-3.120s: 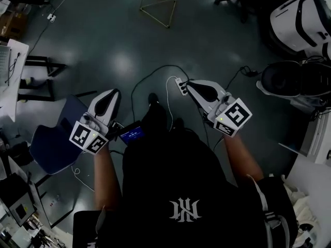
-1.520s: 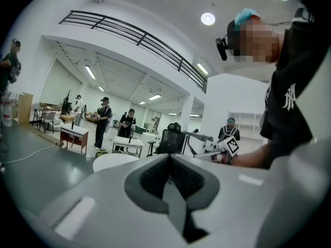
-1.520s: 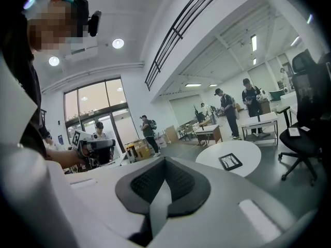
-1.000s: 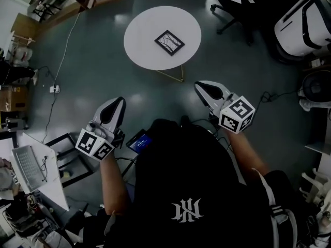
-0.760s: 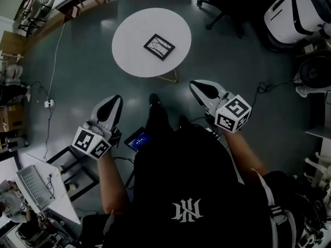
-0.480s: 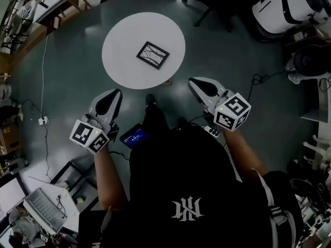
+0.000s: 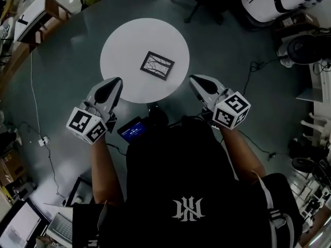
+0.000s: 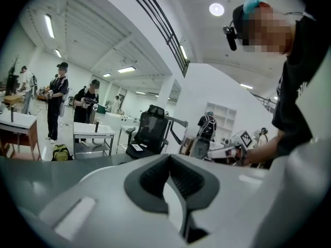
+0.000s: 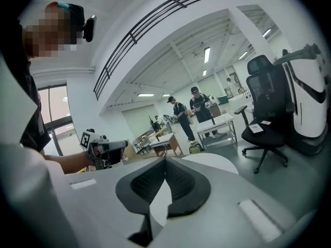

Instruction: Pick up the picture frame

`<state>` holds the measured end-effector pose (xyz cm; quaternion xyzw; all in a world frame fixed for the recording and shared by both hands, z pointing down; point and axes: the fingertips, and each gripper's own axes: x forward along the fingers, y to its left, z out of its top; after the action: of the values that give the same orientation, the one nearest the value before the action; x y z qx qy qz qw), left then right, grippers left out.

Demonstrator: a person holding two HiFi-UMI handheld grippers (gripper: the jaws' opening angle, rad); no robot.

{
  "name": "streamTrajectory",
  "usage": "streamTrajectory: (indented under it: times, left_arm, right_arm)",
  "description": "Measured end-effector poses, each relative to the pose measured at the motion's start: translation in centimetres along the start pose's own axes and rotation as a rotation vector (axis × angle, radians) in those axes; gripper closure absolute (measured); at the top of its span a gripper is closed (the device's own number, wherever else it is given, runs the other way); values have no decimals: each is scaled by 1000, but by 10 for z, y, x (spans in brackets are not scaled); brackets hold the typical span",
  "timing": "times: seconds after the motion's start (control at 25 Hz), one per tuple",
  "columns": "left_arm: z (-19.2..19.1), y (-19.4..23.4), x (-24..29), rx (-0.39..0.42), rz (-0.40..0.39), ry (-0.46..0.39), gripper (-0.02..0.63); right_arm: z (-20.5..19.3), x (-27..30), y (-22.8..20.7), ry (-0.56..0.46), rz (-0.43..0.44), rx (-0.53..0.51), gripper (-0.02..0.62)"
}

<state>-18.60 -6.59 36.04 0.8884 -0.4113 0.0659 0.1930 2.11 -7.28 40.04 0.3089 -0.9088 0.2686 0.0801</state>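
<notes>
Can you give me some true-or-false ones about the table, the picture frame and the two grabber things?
1. The black rectangular picture frame lies flat on the round white table. True.
2. The left gripper holds the frame. False: it is shut and empty, apart from the frame.
3. The right gripper has its jaws wide open. False: they are shut, with nothing between them.
4. A black office chair stands beyond the table. True.

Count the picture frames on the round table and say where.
1. The picture frame lies flat on the round white table, slightly right of its middle in the head view. The left gripper covers a bit of the near edge; nothing seems hidden there.
</notes>
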Motion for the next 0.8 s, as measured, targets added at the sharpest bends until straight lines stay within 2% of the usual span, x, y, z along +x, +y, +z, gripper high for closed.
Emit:
streamTrajectory:
  times: [0.16, 0.24, 0.44, 0.8]
  left_arm:
    - [-8, 32, 22, -2, -58, 42, 603]
    - [-14, 50, 32, -10, -86, 71, 603]
    - [-29, 84, 56, -40, -122, 134, 594]
    - [-90, 126, 127, -38, -165, 350, 546]
  right_arm:
    - [-2, 14, -10, 8, -77, 9, 594]
    - [-4, 25, -15, 12, -108, 19, 573]
    - [-10, 47, -30, 20, -151, 70, 555]
    - [-57, 94, -83, 57, -201, 214, 506]
